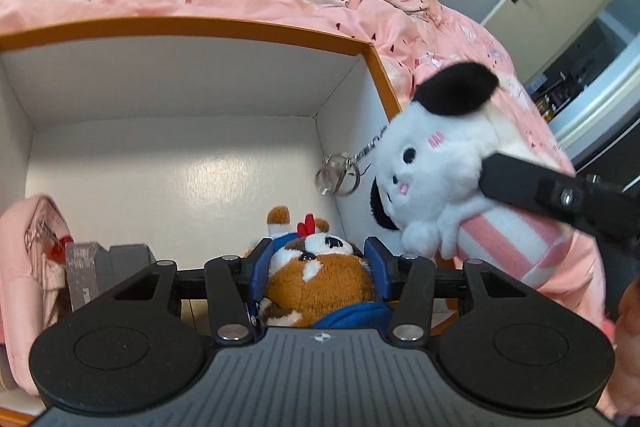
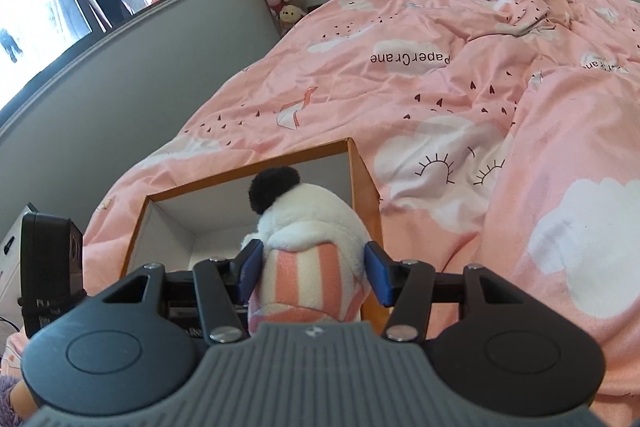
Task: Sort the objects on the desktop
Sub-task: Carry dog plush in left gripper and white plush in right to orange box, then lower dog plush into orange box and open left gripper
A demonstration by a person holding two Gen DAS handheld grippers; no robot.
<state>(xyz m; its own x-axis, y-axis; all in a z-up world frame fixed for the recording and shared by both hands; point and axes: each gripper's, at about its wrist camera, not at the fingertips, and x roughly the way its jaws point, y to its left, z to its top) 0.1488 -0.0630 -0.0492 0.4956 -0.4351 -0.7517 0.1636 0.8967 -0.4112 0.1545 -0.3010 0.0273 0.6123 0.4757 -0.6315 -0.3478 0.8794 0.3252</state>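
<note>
Plush toys fill both tongs: left (image 1: 318,269) grips brown dog (image 1: 316,283), right (image 2: 314,273) grips white puppy (image 2: 308,227) over box (image 1: 376,67)

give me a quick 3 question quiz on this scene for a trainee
1. True or false: the left gripper holds the white plush.
2. What hangs from the white plush on a chain: A a key ring, B a bell, C a ribbon?
3. Over what does the brown plush sit?

Key:
1. False; the left gripper has the brown plush between its pads, and the right gripper has the white plush.
2. A, the key ring.
3. The open orange-rimmed box with a white inside.
</note>
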